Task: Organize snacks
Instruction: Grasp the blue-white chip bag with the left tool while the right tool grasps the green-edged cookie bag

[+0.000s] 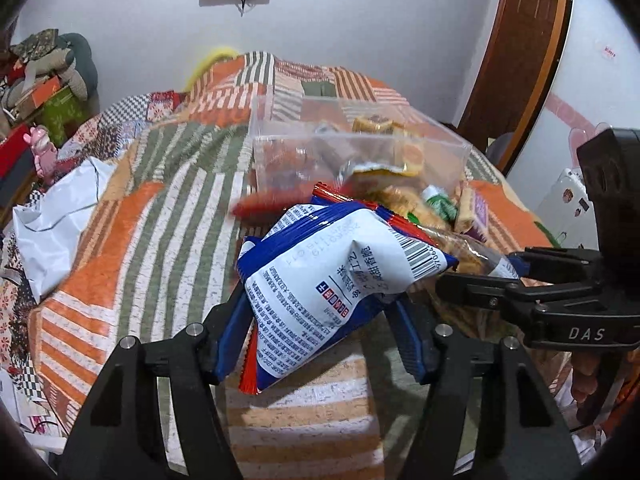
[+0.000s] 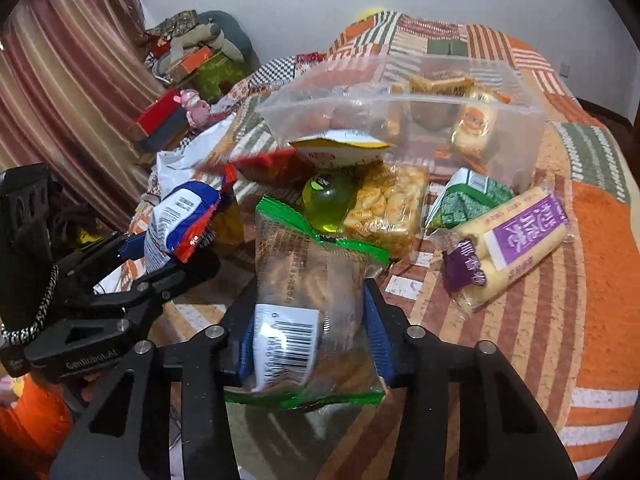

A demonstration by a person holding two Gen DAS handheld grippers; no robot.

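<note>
A: What's the surface?
B: A patchwork quilt [image 1: 168, 184] in orange and green stripes, against a pale wall [image 1: 360, 12], with a clear plastic box [image 2: 516, 136] of snacks on it.
A: And the grippers?
B: The left gripper [image 1: 320, 320] clamps a blue-and-white packet [image 1: 320, 264]; the right gripper [image 2: 312, 328] clamps a green-edged packet [image 2: 316, 280].

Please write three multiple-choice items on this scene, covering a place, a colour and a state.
1. Where does the purple-labelled snack pack lie?
A. inside the clear container
B. on the patchwork cloth
C. in a gripper

2. What colour are the sealed edges of the clear packet in the right gripper?
A. green
B. yellow
C. purple

3. What is the left gripper doing?
A. hanging empty
B. gripping the container's rim
C. gripping a blue and white packet

Answers: B, it rests on the cloth outside the clear container; A, green seals show; C, the packet sits clamped.
</note>
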